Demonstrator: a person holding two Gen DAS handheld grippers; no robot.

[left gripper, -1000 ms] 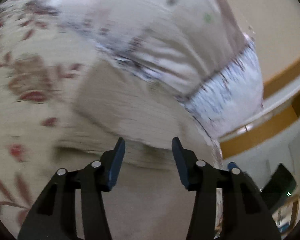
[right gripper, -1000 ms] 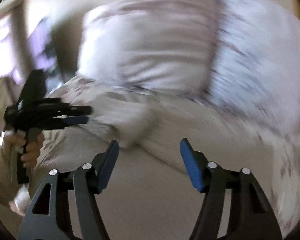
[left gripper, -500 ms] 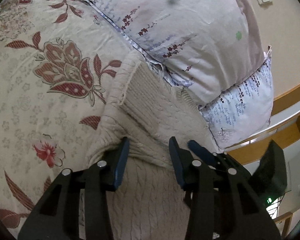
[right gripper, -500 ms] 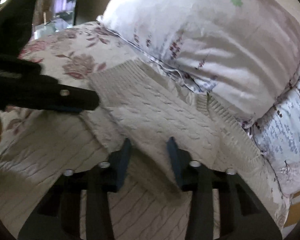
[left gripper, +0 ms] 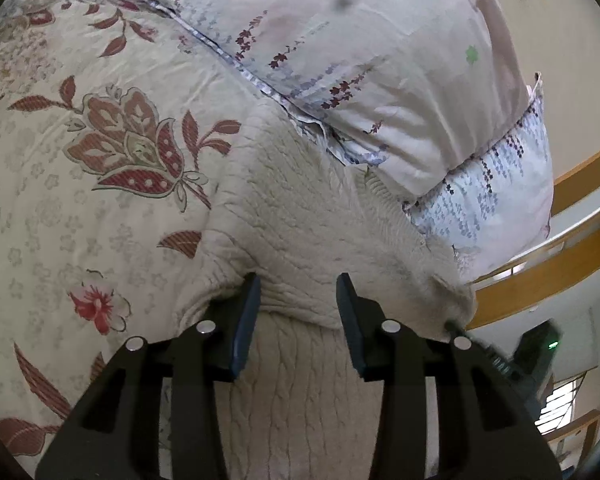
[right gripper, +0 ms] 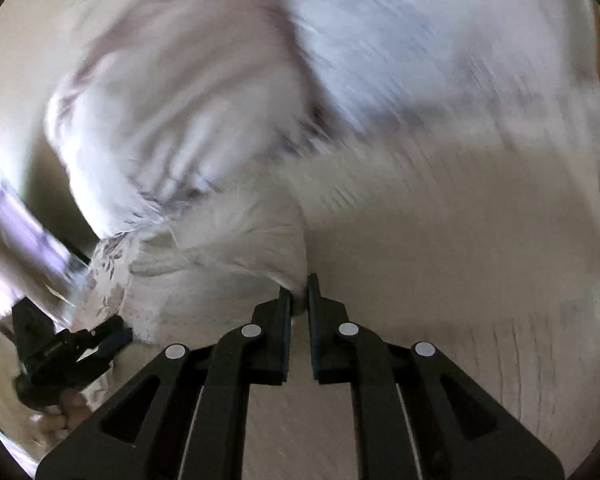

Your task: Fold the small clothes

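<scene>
A cream cable-knit sweater [left gripper: 300,216] lies on the floral bedspread [left gripper: 80,200], its top against the pillows. My left gripper [left gripper: 298,300] holds a thick folded edge of it, and the knit bunches and creases between the pads. In the blurred right wrist view, my right gripper [right gripper: 299,294] is shut on a pinch of the sweater [right gripper: 420,260], the pads nearly touching. The right gripper's tip [left gripper: 456,327] also shows at the sweater's right corner in the left wrist view. The left gripper [right gripper: 112,336] appears at the lower left of the right wrist view, held by a hand [right gripper: 70,408].
Two flowered pillows [left gripper: 380,60] are stacked behind the sweater against a beige wall. A wooden bed frame [left gripper: 540,280] runs along the right edge. The bedspread stretches out to the left of the sweater.
The right gripper closed from wide open onto the sweater, rolling and dropping toward its right corner. The left gripper kept its place and hold on the folded edge.
</scene>
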